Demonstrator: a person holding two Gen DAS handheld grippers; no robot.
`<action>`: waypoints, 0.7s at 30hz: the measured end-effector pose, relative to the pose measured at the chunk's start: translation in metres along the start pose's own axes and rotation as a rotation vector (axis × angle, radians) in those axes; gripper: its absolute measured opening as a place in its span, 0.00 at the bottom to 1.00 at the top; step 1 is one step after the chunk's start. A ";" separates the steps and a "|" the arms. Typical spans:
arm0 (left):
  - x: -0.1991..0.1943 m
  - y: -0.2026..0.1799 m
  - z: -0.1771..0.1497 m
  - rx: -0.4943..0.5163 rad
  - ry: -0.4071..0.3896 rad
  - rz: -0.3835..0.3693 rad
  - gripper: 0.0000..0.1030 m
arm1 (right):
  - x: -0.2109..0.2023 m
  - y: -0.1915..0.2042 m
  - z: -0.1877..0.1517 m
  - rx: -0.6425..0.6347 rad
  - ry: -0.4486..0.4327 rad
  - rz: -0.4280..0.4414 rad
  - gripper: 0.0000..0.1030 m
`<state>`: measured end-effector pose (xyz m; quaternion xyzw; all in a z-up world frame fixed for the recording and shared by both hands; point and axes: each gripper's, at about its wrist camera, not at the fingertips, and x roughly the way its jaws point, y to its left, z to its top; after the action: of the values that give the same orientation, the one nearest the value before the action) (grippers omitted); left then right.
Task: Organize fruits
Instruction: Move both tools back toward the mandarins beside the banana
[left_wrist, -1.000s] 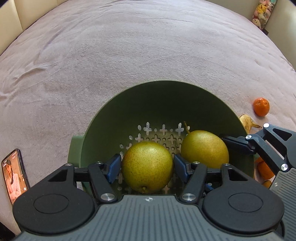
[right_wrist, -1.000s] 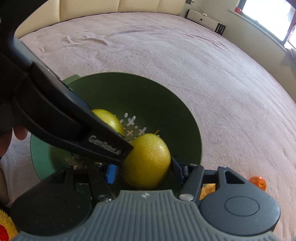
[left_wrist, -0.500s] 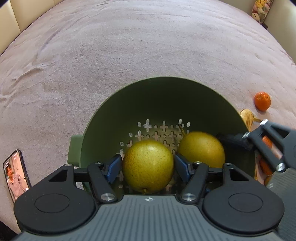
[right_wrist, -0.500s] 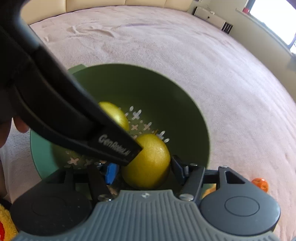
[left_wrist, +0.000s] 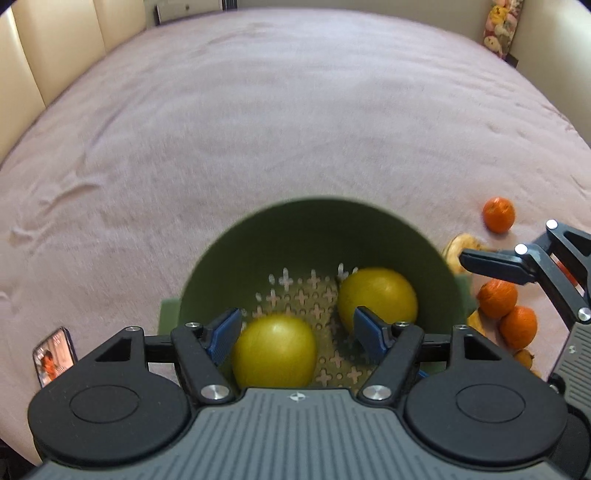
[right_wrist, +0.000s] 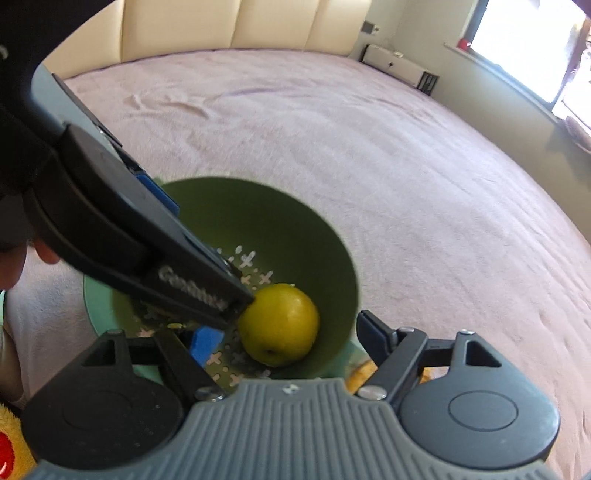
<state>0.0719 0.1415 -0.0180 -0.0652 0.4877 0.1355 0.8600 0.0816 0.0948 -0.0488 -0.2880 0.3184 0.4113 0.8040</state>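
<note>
green bowl (left_wrist: 317, 229), smooth matte plastic, round and deep, floor pierced with small cross-shaped holes; it sits on a pinkish, short-napped cover (left_wrist: 258, 110) with soft creases. two pears in the bowl, both yellow-green, rounded, finely speckled skin. near pear (left_wrist: 275, 350) lies between the left gripper's (left_wrist: 295, 332) blue ribbed pads, close by the left pad, clear of the right one. far pear (left_wrist: 376, 297) lies just beyond the right pad. left gripper's jaws have just been opening and stand wide, gripping nothing. in the right wrist view the right gripper (right_wrist: 284, 338) is likewise spread, jaws just opened further; the far pear (right_wrist: 279, 325) rests on the bowl (right_wrist: 332, 266) floor between its fingers, loose, nearer the left one, whose tip is partly hidden by the left gripper's black body (right_wrist: 122, 221) crossing in front. outside the bowl, right of the left gripper's fingers: a lone orange (left_wrist: 498, 214) with dimpled peel, a cluster of oranges (left_wrist: 508, 310) near the right gripper (left_wrist: 517, 264), and bananas (left_wrist: 458, 247), curved, brown-flecked. phone (left_wrist: 53, 356) with lit screen lies to the left of the fingers. against a second ago: both pears were pinched in the pads then, now released; both views sit higher, the bowl smaller in frame.
</note>
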 end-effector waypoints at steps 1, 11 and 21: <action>-0.005 -0.001 0.001 0.002 -0.019 0.000 0.79 | -0.005 -0.002 -0.001 0.016 -0.011 -0.005 0.73; -0.050 -0.031 0.000 0.025 -0.251 -0.103 0.80 | -0.063 -0.036 -0.031 0.237 -0.109 -0.163 0.74; -0.053 -0.073 -0.009 0.082 -0.291 -0.248 0.80 | -0.092 -0.072 -0.087 0.480 -0.050 -0.279 0.74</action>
<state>0.0609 0.0604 0.0213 -0.0694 0.3518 0.0165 0.9334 0.0767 -0.0478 -0.0198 -0.1202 0.3442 0.2165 0.9056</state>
